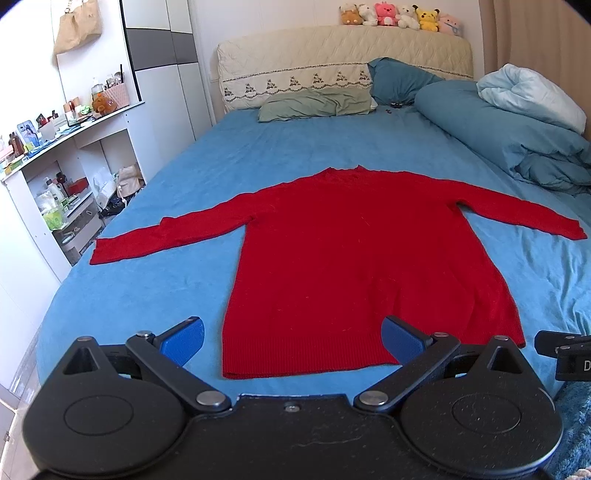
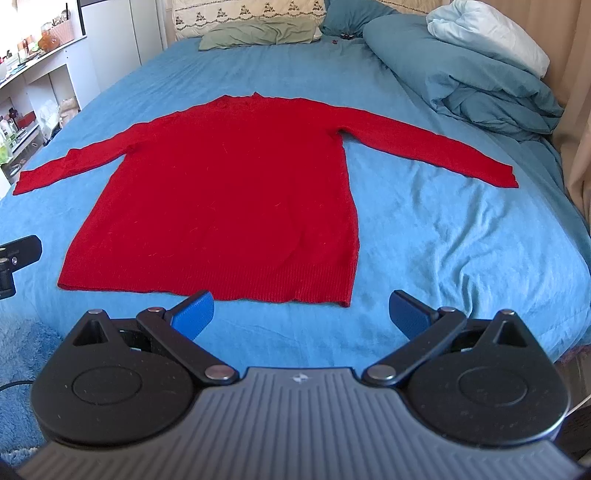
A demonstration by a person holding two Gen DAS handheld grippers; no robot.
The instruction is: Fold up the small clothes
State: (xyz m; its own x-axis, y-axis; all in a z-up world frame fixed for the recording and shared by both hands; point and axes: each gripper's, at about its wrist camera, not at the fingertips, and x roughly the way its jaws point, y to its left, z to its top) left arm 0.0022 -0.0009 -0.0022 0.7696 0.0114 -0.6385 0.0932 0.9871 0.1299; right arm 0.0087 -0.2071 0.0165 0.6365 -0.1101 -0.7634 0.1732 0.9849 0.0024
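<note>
A red long-sleeved sweater (image 1: 343, 251) lies flat on the blue bed sheet (image 1: 177, 302), sleeves spread to both sides, hem toward me and collar toward the headboard. My left gripper (image 1: 291, 338) hovers open above the hem, its blue pads wide apart with nothing between them. In the right wrist view the same sweater (image 2: 229, 192) lies ahead, and my right gripper (image 2: 301, 312) is open just short of the hem's right corner, holding nothing. A bit of the right gripper (image 1: 565, 352) shows at the left view's right edge.
A bunched blue duvet (image 1: 517, 129) and pillows (image 1: 317, 103) fill the far right and head of the bed. A white shelf unit (image 1: 62, 166) crowded with small items stands left of the bed. Plush toys (image 1: 399, 14) line the headboard. A blue rug (image 2: 22, 354) lies below the bed's foot.
</note>
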